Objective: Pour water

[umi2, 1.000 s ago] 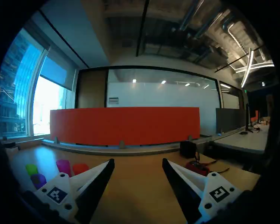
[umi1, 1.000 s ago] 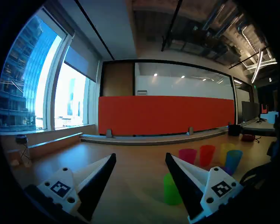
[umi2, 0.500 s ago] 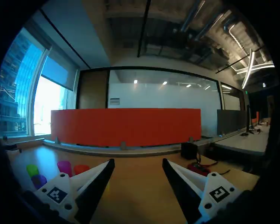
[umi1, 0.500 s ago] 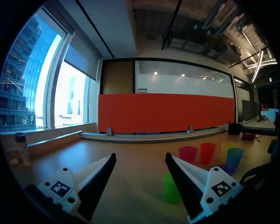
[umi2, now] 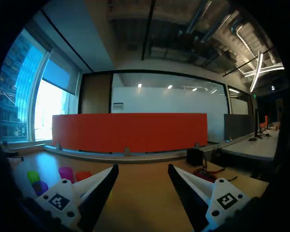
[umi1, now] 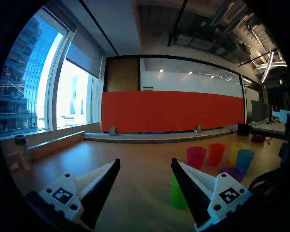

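Observation:
Several coloured plastic cups stand on a wooden table (umi1: 137, 170). In the left gripper view a green cup (umi1: 178, 193) sits just behind the right finger, with pink (umi1: 195, 156), orange (umi1: 216, 154), yellow (umi1: 237, 150), blue (umi1: 244, 160) and purple (umi1: 231, 173) cups farther right. My left gripper (umi1: 145, 164) is open and holds nothing. In the right gripper view the green (umi2: 33, 176), purple (umi2: 39, 187), pink (umi2: 66, 173) and orange (umi2: 83, 175) cups stand at the lower left, partly behind the left finger. My right gripper (umi2: 143, 169) is open, nothing between its fingers.
An orange divider panel (umi1: 172, 112) runs along the table's far edge. Large windows (umi1: 25, 89) fill the left side. A black box (umi2: 194, 156) and a red object with cables (umi2: 203, 173) lie at the right of the table. Other desks (umi2: 253, 147) stand farther right.
Both views have tilted slightly; in the left gripper view the cups and divider sit a little higher than before. Both grippers stay open.

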The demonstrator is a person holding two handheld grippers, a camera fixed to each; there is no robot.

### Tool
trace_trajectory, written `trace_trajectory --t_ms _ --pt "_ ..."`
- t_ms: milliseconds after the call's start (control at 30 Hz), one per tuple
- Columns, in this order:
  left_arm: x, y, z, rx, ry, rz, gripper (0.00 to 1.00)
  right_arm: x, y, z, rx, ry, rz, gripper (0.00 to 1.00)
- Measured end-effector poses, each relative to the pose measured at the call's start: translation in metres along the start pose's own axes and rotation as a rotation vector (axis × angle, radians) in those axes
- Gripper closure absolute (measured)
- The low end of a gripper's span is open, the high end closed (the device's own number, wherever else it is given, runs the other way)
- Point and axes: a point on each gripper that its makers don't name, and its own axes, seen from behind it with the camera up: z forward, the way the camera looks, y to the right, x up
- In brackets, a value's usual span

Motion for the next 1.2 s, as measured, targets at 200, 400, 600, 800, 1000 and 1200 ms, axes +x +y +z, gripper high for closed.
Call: trace_trajectory --t_ms 200,400,600,800,1000,1200 --pt "-0.001 0.0 0.001 0.0 -0.002 0.0 0.02 0.0 0.0 -0.001 0.002 0.001 0.001 0.01" --pt "-0.001 0.001 0.003 -0.003 -0.004 0.001 0.02 0.0 -0.003 -0.002 0.008 0.004 -0.006 0.01" --pt "-0.001 0.001 0.003 -0.003 -0.005 0.002 0.01 0.003 -0.004 -0.003 0.013 0.015 -0.013 0.01" --pt "-0.001 0.001 0.003 -0.003 -0.005 0.002 0.02 0.006 0.001 -0.002 0.02 0.028 -0.022 0.01" --pt "-0.001 0.001 0.003 -0.003 -0.005 0.003 0.02 -0.001 0.005 0.003 0.034 0.024 -0.039 0.01" --pt "-0.001 0.002 0.003 -0.003 -0.005 0.002 0.02 -0.009 0.004 0.008 0.056 0.019 -0.036 0.01"
